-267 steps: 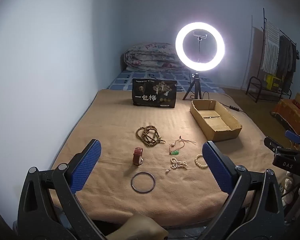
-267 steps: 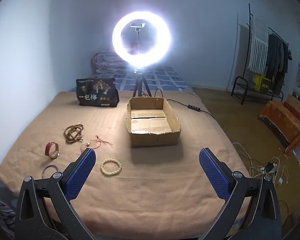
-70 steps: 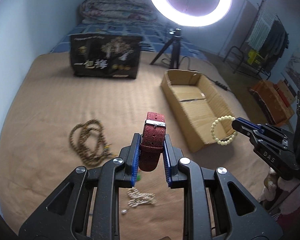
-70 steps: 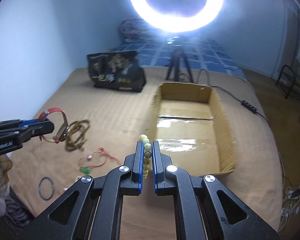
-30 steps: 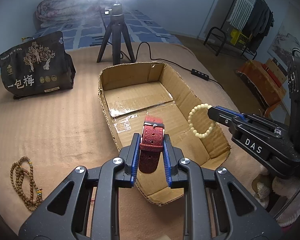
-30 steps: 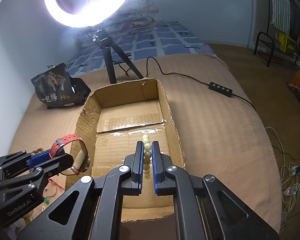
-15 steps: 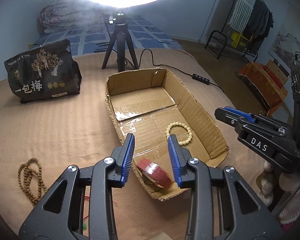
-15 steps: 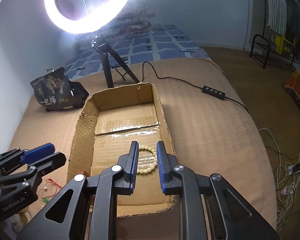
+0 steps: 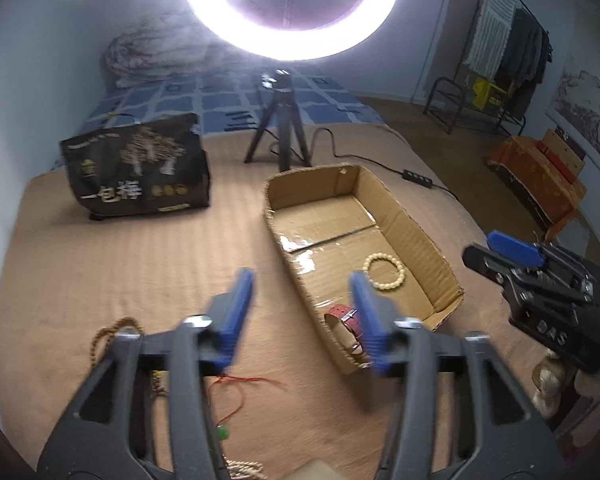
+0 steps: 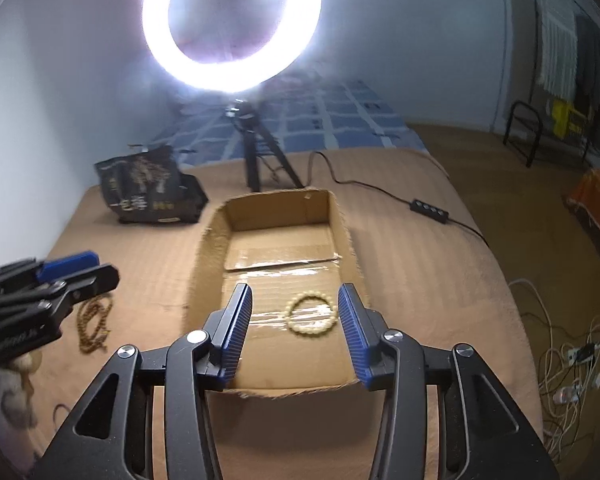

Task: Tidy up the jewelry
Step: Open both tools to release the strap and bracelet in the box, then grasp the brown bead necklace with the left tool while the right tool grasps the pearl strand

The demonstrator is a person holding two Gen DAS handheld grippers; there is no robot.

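Note:
An open cardboard box [image 9: 416,236] [image 10: 344,232] lies on the tan blanket. Inside it rest a cream bead bracelet [image 9: 383,272] [image 10: 311,316] and a red watch [image 9: 342,322] at the near corner. My left gripper [image 9: 302,300] hovers above the box's near left wall, its jaws opening with nothing between them. My right gripper [image 10: 294,318] hangs over the box's near end, jaws opening, empty, the bracelet lying on the box floor beyond it. Brown prayer beads [image 9: 114,334] [image 10: 94,322], a red cord with a green pendant [image 9: 230,404] and a pearl strand [image 9: 244,472] stay on the blanket.
A lit ring light on a tripod [image 9: 282,136] [image 10: 256,156] stands behind the box. A black snack bag [image 9: 138,172] [image 10: 152,190] sits at the back left. A cable with a remote [image 10: 428,206] runs off right. Wires [image 10: 572,356] lie on the floor.
Both grippers let go: the red watch and the bead bracelet dropped into the box. Both jaws have widened and both grippers have pulled back and up from the box.

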